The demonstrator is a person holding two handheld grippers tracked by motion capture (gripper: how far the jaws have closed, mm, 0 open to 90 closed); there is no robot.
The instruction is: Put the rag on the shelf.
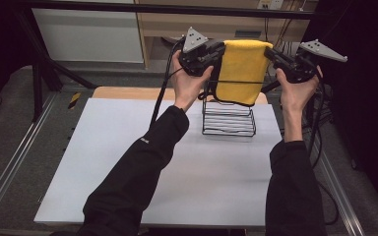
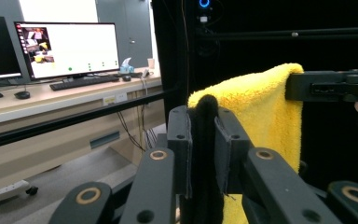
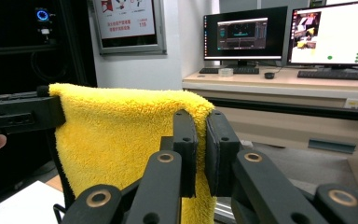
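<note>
Left tongs (image 1: pixel 220 51) and right tongs (image 1: pixel 267 53) hold yellow towel (image 1: pixel 241 69) above wire rack (image 1: pixel 229 120).

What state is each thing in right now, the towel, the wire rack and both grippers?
yellow towel: held up by its two top corners, hanging flat above the rack.
wire rack: upright on the table, nothing on its rungs.
left gripper: shut on one towel corner.
right gripper: shut on the other corner.
</note>
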